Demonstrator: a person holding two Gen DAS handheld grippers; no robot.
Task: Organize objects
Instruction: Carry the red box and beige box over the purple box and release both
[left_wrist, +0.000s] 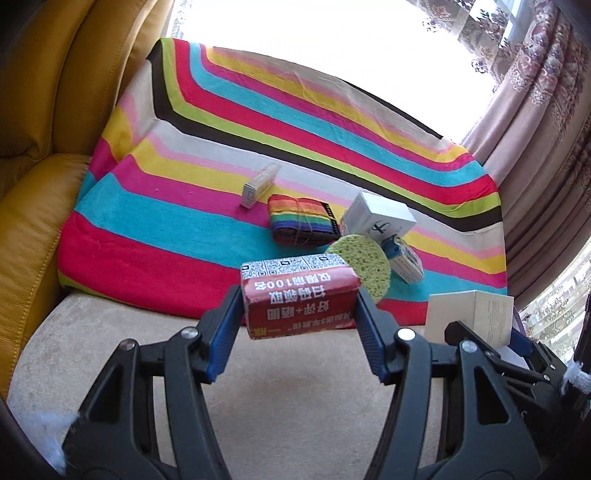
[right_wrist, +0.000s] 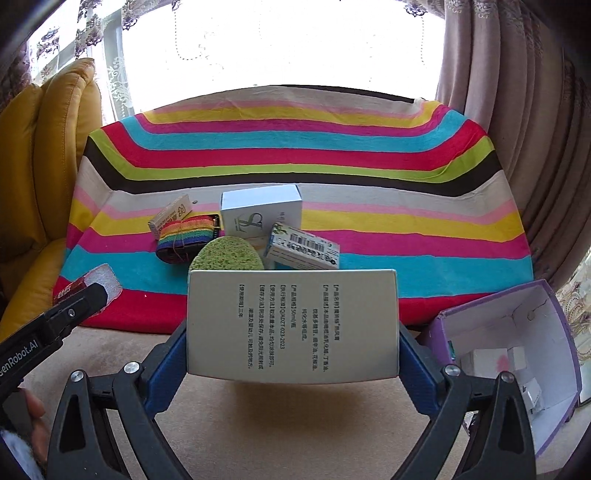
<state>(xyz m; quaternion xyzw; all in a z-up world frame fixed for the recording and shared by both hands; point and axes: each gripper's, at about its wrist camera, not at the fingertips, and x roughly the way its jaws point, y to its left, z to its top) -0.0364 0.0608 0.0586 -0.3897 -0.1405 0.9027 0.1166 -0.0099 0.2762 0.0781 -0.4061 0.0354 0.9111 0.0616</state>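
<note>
Right tongs (right_wrist: 291, 354) clamp the white printed carton (right_wrist: 291, 325); left tongs (left_wrist: 295, 314) clamp the red packet (left_wrist: 299, 299). Purple box (right_wrist: 554, 332), right of them, holds a few items. Ahead, unsorted: white box (right_wrist: 262, 210), rainbow strap (right_wrist: 188, 236), green sponge (right_wrist: 229, 254).

The left black two-finger gripper with blue ribbed pads (left_wrist: 300, 325) sits at lower centre of its view, fingers closed against the sides of a red printed packet (left_wrist: 299, 299). The right black, blue-padded gripper (right_wrist: 291, 354), also lower centre, clamps a white text-covered carton (right_wrist: 291, 321).
</note>
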